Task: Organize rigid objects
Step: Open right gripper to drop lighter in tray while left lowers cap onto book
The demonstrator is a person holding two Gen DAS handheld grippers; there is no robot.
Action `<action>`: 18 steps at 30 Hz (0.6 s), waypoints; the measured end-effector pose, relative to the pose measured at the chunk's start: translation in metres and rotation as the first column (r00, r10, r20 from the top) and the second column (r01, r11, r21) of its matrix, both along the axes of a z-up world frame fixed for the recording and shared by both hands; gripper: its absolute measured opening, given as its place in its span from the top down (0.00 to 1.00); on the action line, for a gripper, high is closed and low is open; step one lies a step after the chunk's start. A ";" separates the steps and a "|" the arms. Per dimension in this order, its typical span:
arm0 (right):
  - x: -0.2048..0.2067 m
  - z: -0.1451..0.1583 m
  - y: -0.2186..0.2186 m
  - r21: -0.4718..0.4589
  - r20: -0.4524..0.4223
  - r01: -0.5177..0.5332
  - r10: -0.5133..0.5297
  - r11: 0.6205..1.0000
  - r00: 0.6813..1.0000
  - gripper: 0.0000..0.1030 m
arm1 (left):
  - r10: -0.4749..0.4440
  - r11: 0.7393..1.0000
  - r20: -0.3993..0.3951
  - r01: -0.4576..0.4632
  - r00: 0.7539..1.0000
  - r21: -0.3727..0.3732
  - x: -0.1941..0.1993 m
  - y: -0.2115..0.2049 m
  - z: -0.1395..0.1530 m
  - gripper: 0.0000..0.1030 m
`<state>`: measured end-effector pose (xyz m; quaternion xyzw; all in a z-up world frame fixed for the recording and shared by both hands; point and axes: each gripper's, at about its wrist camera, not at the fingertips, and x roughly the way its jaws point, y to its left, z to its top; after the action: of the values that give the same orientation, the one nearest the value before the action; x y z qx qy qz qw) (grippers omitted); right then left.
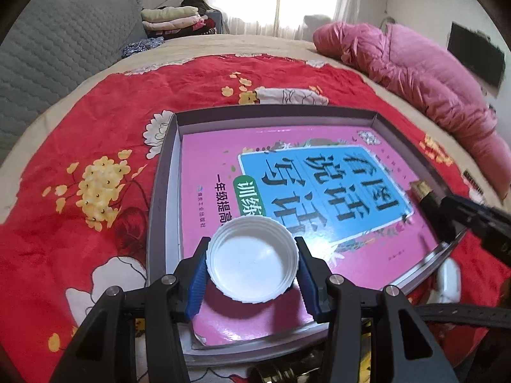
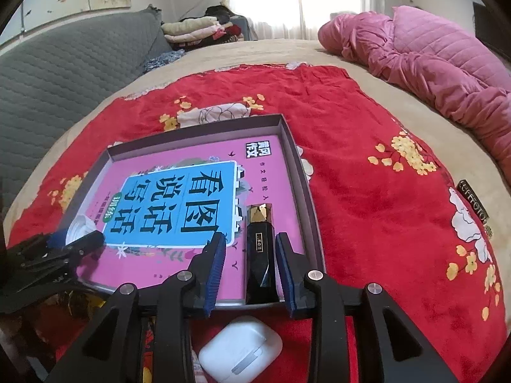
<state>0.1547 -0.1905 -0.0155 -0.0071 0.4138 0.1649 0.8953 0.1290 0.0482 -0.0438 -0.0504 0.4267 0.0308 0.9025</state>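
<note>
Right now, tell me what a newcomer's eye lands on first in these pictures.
The pink book lying flat inside the shallow box, on the red floral cloth. Next, the white cap pinched in the left gripper above the book's near edge, and the black and gold lipstick lying between the right gripper's open fingers.

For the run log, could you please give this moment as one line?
left gripper: shut on white cap, over pink book in tray | right gripper: open, straddling black tube
</note>
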 end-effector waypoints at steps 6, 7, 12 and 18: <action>-0.003 0.002 -0.007 -0.008 0.005 0.020 -0.020 1.000 1.000 0.66 | -0.021 0.999 -0.015 0.021 1.000 0.036 -0.001 -0.003 -0.002 0.52; -0.003 0.003 -0.009 -0.009 0.005 0.025 -0.025 1.000 1.000 0.66 | -0.025 0.999 -0.018 0.025 1.000 0.036 -0.001 -0.004 -0.002 0.52; -0.008 0.004 -0.015 -0.008 0.003 0.032 -0.032 0.999 0.999 0.62 | -0.044 0.999 -0.031 0.045 0.999 0.030 -0.001 -0.003 -0.001 0.52; -0.013 0.004 -0.012 -0.004 0.000 0.012 -0.012 1.000 1.000 0.61 | -0.064 0.998 -0.018 0.064 0.998 -0.013 -0.003 0.001 0.001 0.52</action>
<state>0.1421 -0.2021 -0.0112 -0.0063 0.4141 0.1587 0.8963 0.1261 0.0493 -0.0426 -0.0419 0.4365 -0.0002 0.8987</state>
